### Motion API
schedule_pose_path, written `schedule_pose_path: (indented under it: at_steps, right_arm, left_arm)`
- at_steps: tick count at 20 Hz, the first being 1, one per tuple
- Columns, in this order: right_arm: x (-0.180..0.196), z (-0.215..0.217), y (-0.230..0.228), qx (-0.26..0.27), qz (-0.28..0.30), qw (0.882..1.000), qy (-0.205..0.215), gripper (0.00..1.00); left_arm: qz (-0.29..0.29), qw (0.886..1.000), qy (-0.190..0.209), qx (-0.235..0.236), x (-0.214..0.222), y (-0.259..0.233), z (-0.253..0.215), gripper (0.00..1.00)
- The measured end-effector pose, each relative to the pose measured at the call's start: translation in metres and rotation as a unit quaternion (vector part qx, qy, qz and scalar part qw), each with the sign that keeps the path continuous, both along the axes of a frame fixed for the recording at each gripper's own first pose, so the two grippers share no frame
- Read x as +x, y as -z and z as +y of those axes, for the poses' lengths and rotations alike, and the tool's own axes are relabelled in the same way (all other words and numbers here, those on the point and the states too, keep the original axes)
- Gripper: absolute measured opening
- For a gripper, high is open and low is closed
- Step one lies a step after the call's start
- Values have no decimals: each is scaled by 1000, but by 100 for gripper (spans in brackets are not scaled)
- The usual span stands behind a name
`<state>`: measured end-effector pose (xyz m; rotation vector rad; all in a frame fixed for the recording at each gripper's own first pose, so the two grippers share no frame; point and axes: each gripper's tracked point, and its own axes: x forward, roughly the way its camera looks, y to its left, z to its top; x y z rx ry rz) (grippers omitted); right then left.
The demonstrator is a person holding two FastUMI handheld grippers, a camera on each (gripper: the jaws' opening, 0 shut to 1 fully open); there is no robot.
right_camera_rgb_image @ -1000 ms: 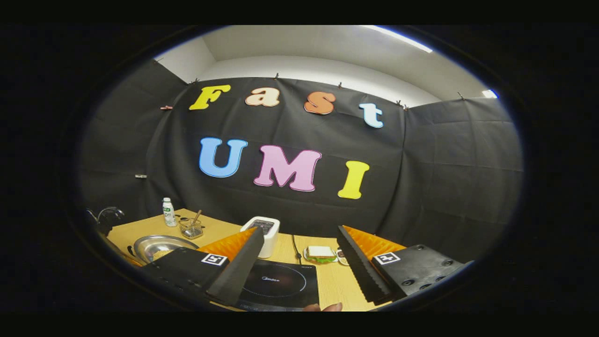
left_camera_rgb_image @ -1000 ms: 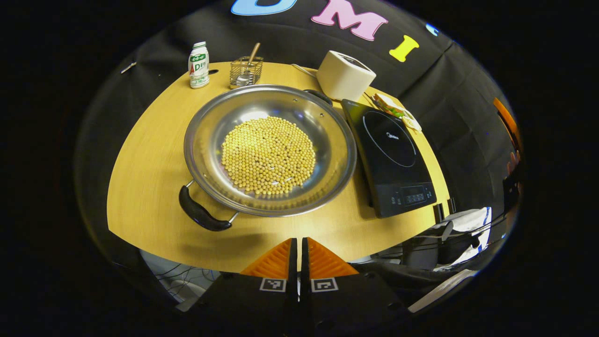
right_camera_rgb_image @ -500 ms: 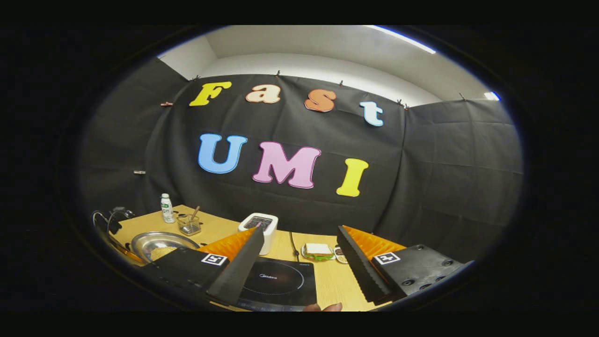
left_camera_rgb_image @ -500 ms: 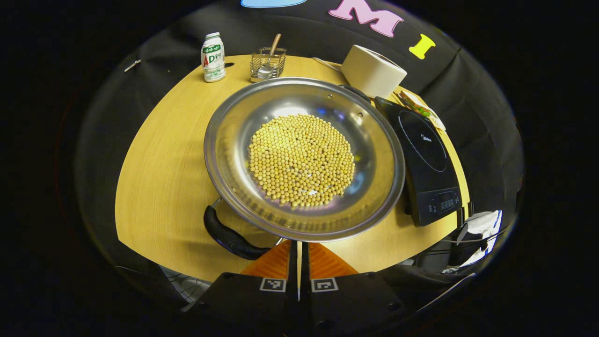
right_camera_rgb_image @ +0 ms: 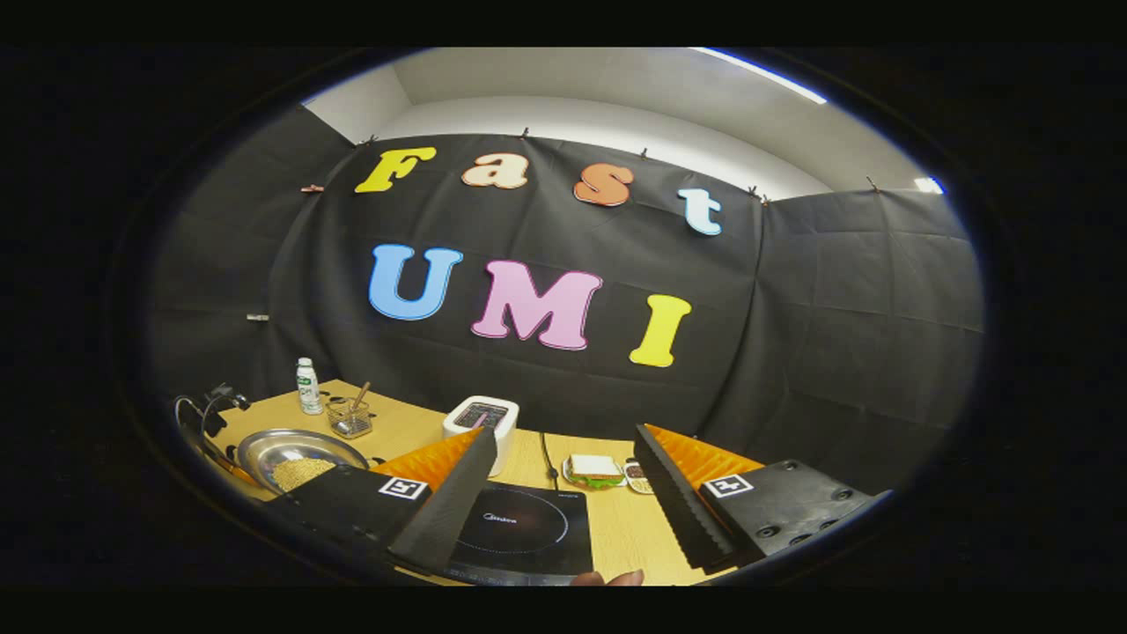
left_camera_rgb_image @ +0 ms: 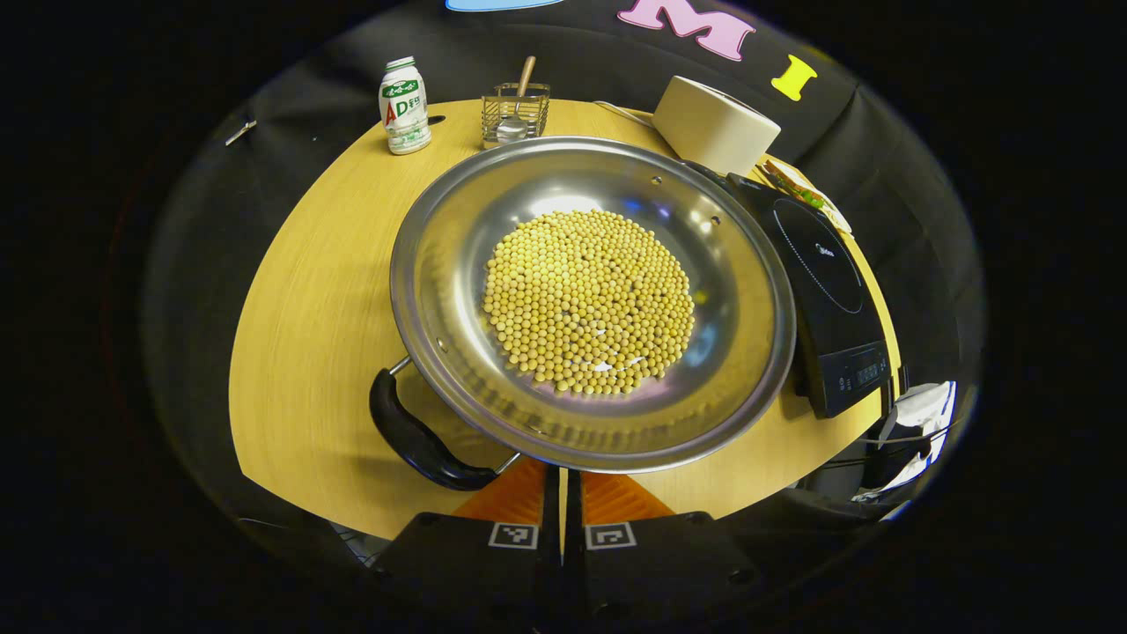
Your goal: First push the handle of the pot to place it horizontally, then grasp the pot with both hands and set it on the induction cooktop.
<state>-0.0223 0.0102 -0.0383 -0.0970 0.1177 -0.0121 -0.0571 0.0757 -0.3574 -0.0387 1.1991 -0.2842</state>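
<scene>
In the left gripper view a wide steel pot (left_camera_rgb_image: 440, 291) holding yellow beans (left_camera_rgb_image: 588, 299) sits mid-table. Its black handle (left_camera_rgb_image: 421, 440) points to the near left, at a slant. My left gripper (left_camera_rgb_image: 562, 475) is shut with nothing held, its tips at the pot's near rim just right of the handle's end. The black induction cooktop (left_camera_rgb_image: 828, 291) lies right of the pot. In the right gripper view my right gripper (right_camera_rgb_image: 563, 497) stands open above the cooktop (right_camera_rgb_image: 515, 528), with the pot (right_camera_rgb_image: 290, 449) far to its left.
A white toaster (left_camera_rgb_image: 715, 123), a wire basket with a spoon (left_camera_rgb_image: 515, 114) and a small bottle (left_camera_rgb_image: 405, 106) stand along the table's back. A plate with a sandwich (right_camera_rgb_image: 592, 469) lies behind the cooktop. A fingertip (right_camera_rgb_image: 607, 578) shows at the bottom edge.
My left gripper has moved forward and down toward the pot, so its shut tips now reach the near rim beside the handle. The right gripper has hardly moved.
</scene>
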Motion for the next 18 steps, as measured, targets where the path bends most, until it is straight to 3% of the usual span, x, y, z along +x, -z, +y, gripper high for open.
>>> schedule_pose_path:
  at_steps: [6, 18]
  right_arm:
    - [0, 2, 5, -7, 9, 1000, 3, 98]
    - [-4, 2, 11, -15, 28, 999, 17, 98]
  left_arm:
    - [3, 999, 2, 37, 22, 13, 42, 5]
    - [0, 999, -23, 48, 87, 32, 88, 5]
